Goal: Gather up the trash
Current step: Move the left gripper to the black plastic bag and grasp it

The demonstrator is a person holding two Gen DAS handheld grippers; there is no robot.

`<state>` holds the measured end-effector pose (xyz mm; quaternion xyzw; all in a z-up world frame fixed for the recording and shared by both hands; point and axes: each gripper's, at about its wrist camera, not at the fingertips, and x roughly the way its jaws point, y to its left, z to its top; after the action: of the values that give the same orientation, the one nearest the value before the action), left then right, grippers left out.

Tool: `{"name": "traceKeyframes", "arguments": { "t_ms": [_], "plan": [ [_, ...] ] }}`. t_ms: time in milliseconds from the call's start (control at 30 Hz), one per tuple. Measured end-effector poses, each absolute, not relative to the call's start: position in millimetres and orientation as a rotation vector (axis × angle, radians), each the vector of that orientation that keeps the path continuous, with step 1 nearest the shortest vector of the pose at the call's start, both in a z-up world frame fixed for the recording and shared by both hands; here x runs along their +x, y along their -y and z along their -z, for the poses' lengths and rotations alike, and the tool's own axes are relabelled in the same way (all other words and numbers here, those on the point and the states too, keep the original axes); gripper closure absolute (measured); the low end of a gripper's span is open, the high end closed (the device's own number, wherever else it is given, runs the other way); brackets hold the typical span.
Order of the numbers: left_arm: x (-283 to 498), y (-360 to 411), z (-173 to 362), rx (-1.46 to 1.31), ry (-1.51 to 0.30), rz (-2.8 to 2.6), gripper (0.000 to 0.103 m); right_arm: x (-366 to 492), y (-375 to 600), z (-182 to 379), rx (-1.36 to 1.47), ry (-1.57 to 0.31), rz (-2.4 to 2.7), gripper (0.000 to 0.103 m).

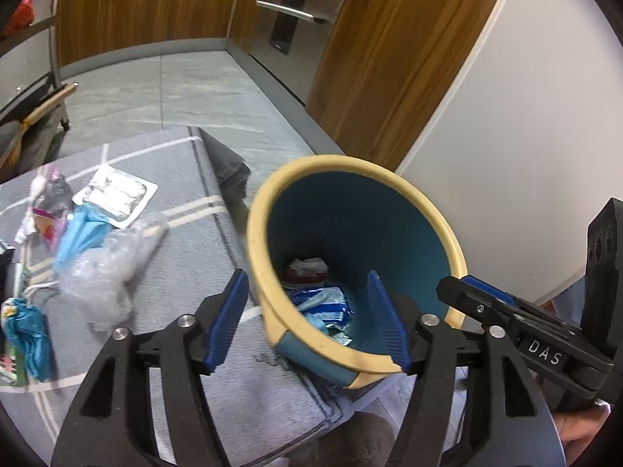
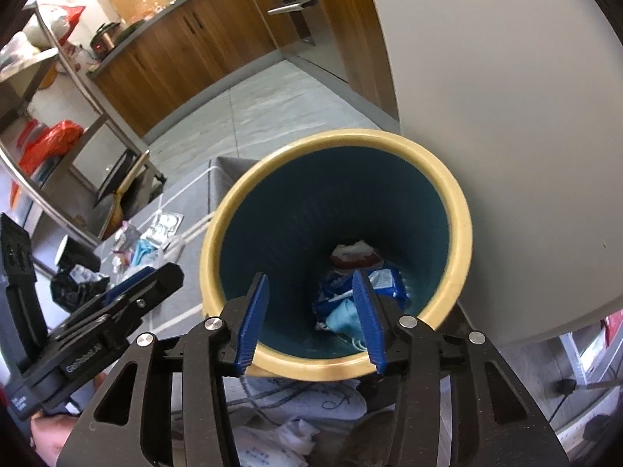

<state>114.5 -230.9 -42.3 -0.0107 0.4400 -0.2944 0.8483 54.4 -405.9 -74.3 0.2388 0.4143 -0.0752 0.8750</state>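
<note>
Left wrist view: the left gripper (image 1: 309,321) is standing open, straddling the near rim of the bin (image 1: 389,364), pads off it. Left of its fingers, loose trash (image 1: 99,268) is lying on the rug (image 1: 218,393): light, crinkly film, probably best pinched at a bunched fold.

Right wrist view: the right gripper (image 2: 311,325) is hanging open and empty over the bin (image 2: 451,210) mouth, wrappers (image 2: 364,284) sitting below.

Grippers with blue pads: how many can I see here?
2. The left gripper straddles the bin's near rim; the right gripper hangs over the bin's mouth, above the trash inside. Both are open and empty.
</note>
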Motion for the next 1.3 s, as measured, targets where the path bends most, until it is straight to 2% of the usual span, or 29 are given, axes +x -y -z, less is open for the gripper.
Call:
{"name": "traceKeyframes", "arguments": {
  "t_ms": [67, 133, 233, 300, 333, 400, 733, 1033, 1300],
  "plan": [
    [113.6, 222.2, 38.0, -0.023, -0.915, 0.6, 0.034, 55.9, 401.3, 72.1, 0.487, -0.86, 0.151, 0.05],
    [113.6, 212.8, 34.1, -0.021, -0.905, 0.578, 0.031, 57.2, 397.4, 70.1, 0.481, -0.853, 0.144, 0.04],
    [112.8, 191.7, 28.0, -0.016, -0.89, 0.536, 0.027, 59.5, 391.3, 68.4, 0.476, -0.849, 0.128, 0.04],
    [111.2, 180.5, 25.1, 0.0, -0.88, 0.507, 0.027, 62.0, 386.7, 68.6, 0.469, -0.851, 0.119, 0.032],
    [110.3, 171.5, 23.3, 0.018, -0.87, 0.477, 0.026, 63.0, 383.3, 68.1, 0.461, -0.847, 0.115, 0.023],
    [108.6, 154.8, 19.9, 0.035, -0.855, 0.435, 0.026, 63.2, 379.2, 66.4, 0.446, -0.836, 0.114, 0.017],
    [104.7, 76.6, 7.3, 0.024, -0.829, 0.28, 0.022, 72.3, 348.1, 63.2, 0.383, -0.845, 0.063, 0.008],
    [106.7, 22.6, -7.7, 0.013, -0.776, 0.135, 0.021, 75.5, 327.3, 59.0, 0.316, -0.86, 0.026, 0.007],
    [133.7, -16.7, -2.9, -0.022, -0.813, 0.047, 0.021, 78.7, 311.3, 57.9, 0.272, -0.858, 0.005, 0.007]
  ]
}}
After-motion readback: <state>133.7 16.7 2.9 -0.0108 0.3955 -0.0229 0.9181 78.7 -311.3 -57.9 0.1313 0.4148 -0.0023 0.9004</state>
